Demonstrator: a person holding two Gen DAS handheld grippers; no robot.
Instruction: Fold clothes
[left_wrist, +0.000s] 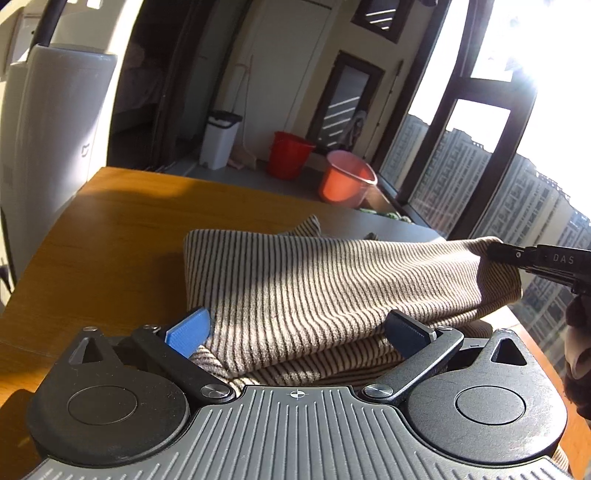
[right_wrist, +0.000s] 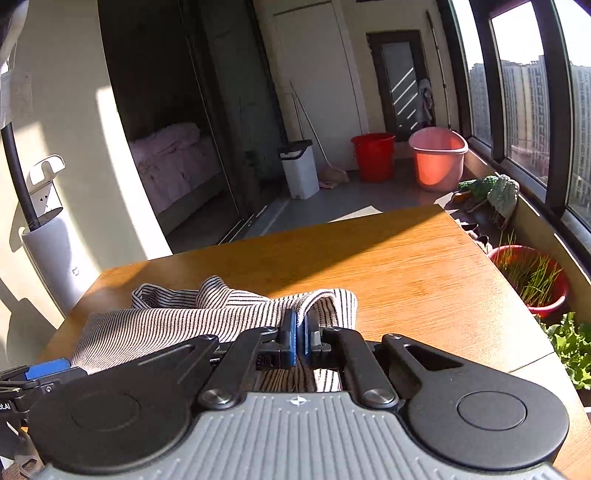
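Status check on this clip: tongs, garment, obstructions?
Left tongs open over striped garment. Right tongs shut on its edge. Garment part-folded on wooden table. Nothing in the way.

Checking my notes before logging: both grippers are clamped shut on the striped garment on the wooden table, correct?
Not quite. Only the right gripper is shut on the striped garment. The left wrist view shows the left gripper open, its fingers spread either side of the folded cloth. The garment does lie on the wooden table.

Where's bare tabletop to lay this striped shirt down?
Bare wooden table lies beyond and right of the striped shirt, out to the far edge. The near-left side is crowded: left tongs open around cloth, right tongs clamped.
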